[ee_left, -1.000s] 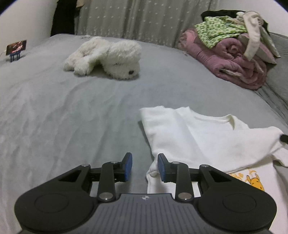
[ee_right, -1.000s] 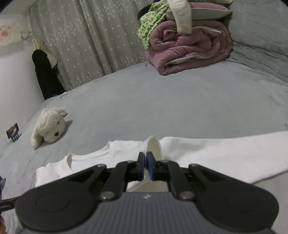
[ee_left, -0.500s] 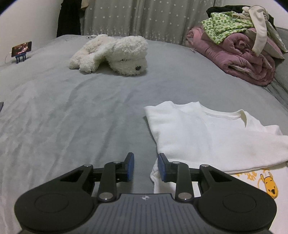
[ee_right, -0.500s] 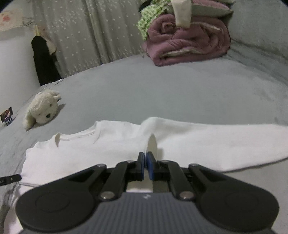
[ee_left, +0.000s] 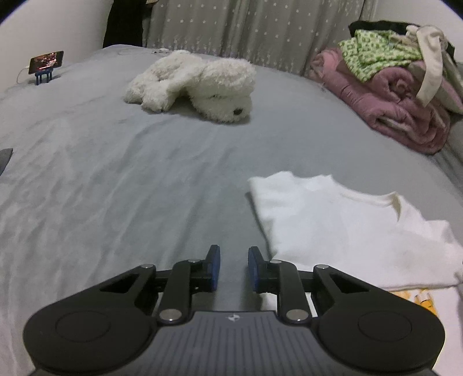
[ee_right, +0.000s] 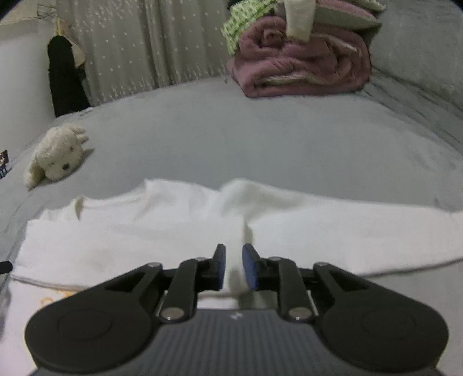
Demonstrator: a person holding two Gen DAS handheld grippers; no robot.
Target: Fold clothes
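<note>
White long-sleeved cotton shirt (ee_right: 162, 228) lies flat on the grey bedsheet (ee_left: 121, 179), body partly folded over so a yellow cartoon print (ee_left: 422, 298) peeks out below the folded edge. One sleeve (ee_right: 361, 231) stretches out flat to the right in the right wrist view. Collar (ee_left: 387, 199) faces the far side of the bed.

Right gripper (ee_right: 233, 267): half a second ago its blue pads were pinched shut on a raised ridge of the white fabric; now the jaws stand narrowly apart, and the fabric has dropped, lying slack between and under the fingers. Only a low crease (ee_right: 246, 208) remains where the ridge stood. View is slightly blurred.

Left gripper (ee_left: 233, 269): jaws narrowly apart, holding nothing, same gap as before. It sits over bare sheet just left of the shirt's near corner; earlier its right pad overlapped the hem, now the cloth edge is beside that finger, whether touching I cannot tell. Its view has swung a little, so the shirt sits further right in frame.

Beyond the shirt: white plush dog (ee_left: 199, 84) lying on its side mid-bed. Rolled mauve quilt (ee_left: 396, 115) at the far right, topped with a green patterned garment (ee_left: 376, 52) and a cream strap. A lit phone on a small blue stand (ee_left: 45, 65) at the far left edge. Star-dotted grey curtain (ee_left: 246, 26) behind.
</note>
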